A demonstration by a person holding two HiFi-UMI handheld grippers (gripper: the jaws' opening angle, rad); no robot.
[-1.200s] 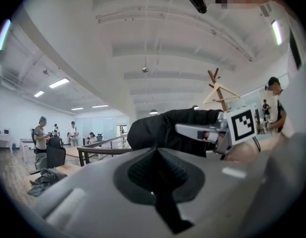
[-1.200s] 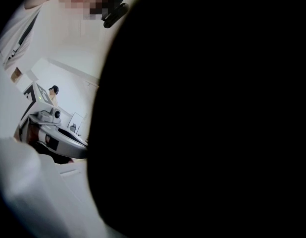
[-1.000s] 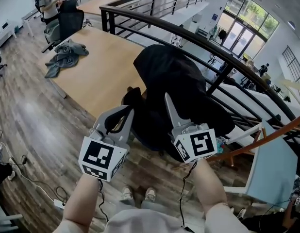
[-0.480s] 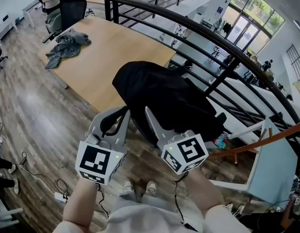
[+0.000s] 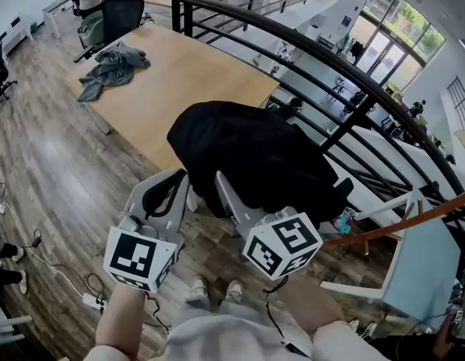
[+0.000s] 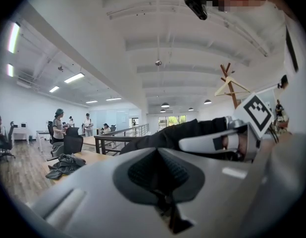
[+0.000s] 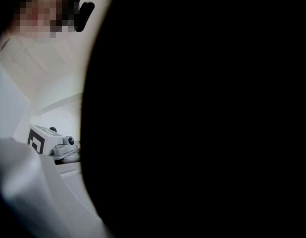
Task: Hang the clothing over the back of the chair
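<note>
The black clothing (image 5: 255,156) lies heaped in a wide mound right in front of me and hides whatever carries it, so I see no chair back. My right gripper (image 5: 219,179) reaches under its near edge with the jaws closed on the black cloth (image 7: 202,113), which blacks out most of the right gripper view. My left gripper (image 5: 180,177) hangs just left of the mound, shut, with nothing in it and a small gap to the cloth. The left gripper view shows the joined jaws of my left gripper (image 6: 158,170), with the right gripper (image 6: 217,143) and the clothing (image 6: 182,130) beyond.
Behind the mound stands a wooden table (image 5: 180,74) with a grey garment (image 5: 112,62) on it. A black railing (image 5: 330,66) curves across to the right. An office chair (image 5: 120,17) and people are far back. Cables (image 5: 89,301) lie on the floor at left.
Both grippers have drawn back toward me and sunk a little. The black clothing has come lower and spread flatter. The right gripper has rolled; the left one now stands off the cloth.
</note>
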